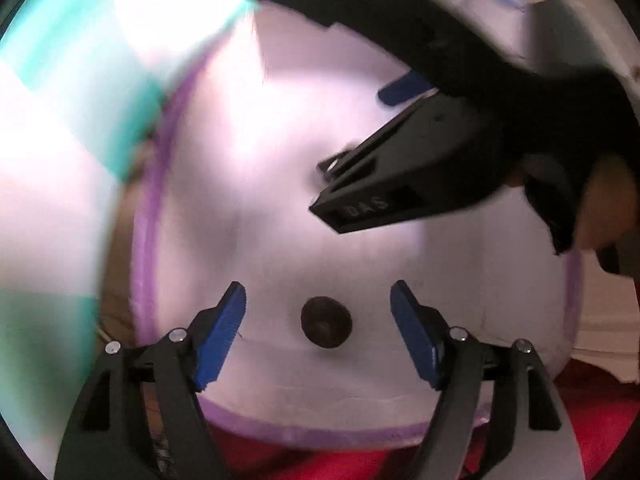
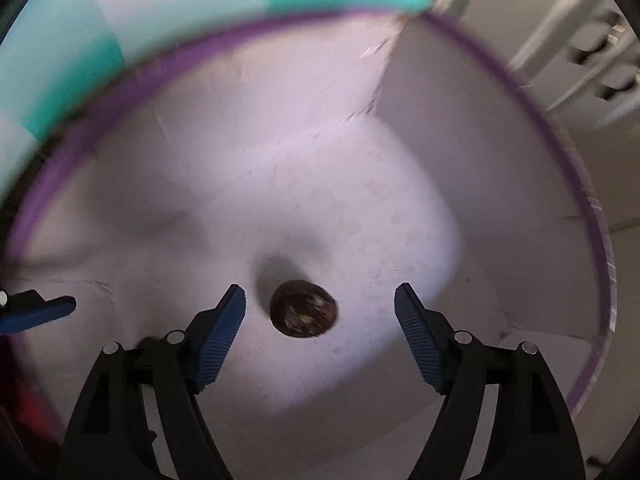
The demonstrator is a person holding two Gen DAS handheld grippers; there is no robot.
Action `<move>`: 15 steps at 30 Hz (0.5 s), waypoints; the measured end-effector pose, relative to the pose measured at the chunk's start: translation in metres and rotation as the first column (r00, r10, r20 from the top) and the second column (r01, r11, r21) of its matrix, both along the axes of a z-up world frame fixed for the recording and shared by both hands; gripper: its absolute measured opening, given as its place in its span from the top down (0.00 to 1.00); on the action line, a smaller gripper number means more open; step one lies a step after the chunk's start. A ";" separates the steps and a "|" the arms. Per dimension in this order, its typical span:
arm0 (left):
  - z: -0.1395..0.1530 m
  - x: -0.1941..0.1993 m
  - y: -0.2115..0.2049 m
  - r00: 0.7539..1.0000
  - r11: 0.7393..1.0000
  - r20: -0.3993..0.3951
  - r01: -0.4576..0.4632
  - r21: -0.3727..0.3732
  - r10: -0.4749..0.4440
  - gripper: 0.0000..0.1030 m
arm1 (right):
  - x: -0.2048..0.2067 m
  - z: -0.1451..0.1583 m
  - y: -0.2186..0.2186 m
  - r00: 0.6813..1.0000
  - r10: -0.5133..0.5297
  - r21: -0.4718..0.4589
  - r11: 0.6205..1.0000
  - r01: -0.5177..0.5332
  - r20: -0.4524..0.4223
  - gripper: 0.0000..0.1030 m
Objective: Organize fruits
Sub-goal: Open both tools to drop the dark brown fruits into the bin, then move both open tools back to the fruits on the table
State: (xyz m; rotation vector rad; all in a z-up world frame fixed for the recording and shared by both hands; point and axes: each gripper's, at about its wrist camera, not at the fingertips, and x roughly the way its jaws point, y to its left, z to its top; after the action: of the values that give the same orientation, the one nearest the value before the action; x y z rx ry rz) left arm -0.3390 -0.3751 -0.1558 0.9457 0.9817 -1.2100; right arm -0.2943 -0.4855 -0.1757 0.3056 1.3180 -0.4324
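Both grippers, left [image 1: 318, 334] and right [image 2: 320, 334], hang released over a white bin [image 2: 480, 184]; a dark fruit [image 1: 326, 322], possibly a plum, lies between each pair's fingers, untouched. Drop-off looks done; next, lift clear and fetch more

Red cloth [image 1: 592, 432], pale panelled wall [image 2: 520, 20] — blurred

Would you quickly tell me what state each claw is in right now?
Left claw: open, holding nothing; a small dark fruit lies between its fingers.
Right claw: open, holding nothing; a dark fruit lies between its fingers.
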 end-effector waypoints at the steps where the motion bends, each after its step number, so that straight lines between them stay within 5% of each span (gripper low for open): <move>1: 0.014 -0.007 0.006 0.999 0.998 0.026 0.027 -0.063 -0.025 0.28 | -0.008 0.013 -0.003 0.999 -0.021 -0.001 1.000 0.021 0.042 0.26; 4: 0.069 -0.023 0.035 0.991 0.953 0.116 0.097 -0.288 -0.066 0.20 | -0.026 0.051 -0.009 0.987 -0.065 -0.023 0.997 0.069 0.147 0.25; 5: 0.082 -0.023 0.044 0.989 0.935 0.141 0.098 -0.342 -0.053 0.10 | -0.026 0.068 -0.008 0.979 -0.070 -0.032 0.996 0.078 0.192 0.25; 7: 0.115 -0.016 0.070 0.982 0.877 0.189 0.070 -0.475 0.024 0.05 | -0.028 0.102 -0.004 0.955 -0.059 -0.053 0.996 0.078 0.291 0.24; 12: 0.175 0.042 0.145 0.929 0.745 0.181 -0.131 -0.654 0.322 0.02 | -0.011 0.188 0.038 0.792 0.088 -0.110 0.994 -0.027 0.604 0.15; 15: 0.197 0.091 0.205 0.847 0.641 0.092 -0.320 -0.697 0.523 0.02 | 0.002 0.219 0.080 0.701 0.173 -0.133 0.985 -0.112 0.692 0.15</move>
State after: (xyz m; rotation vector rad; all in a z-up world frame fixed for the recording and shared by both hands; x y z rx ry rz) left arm -0.2482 -0.1699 0.0415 0.2642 0.4264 -0.8661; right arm -0.2927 -0.4055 0.0428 0.2588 0.5554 -0.1940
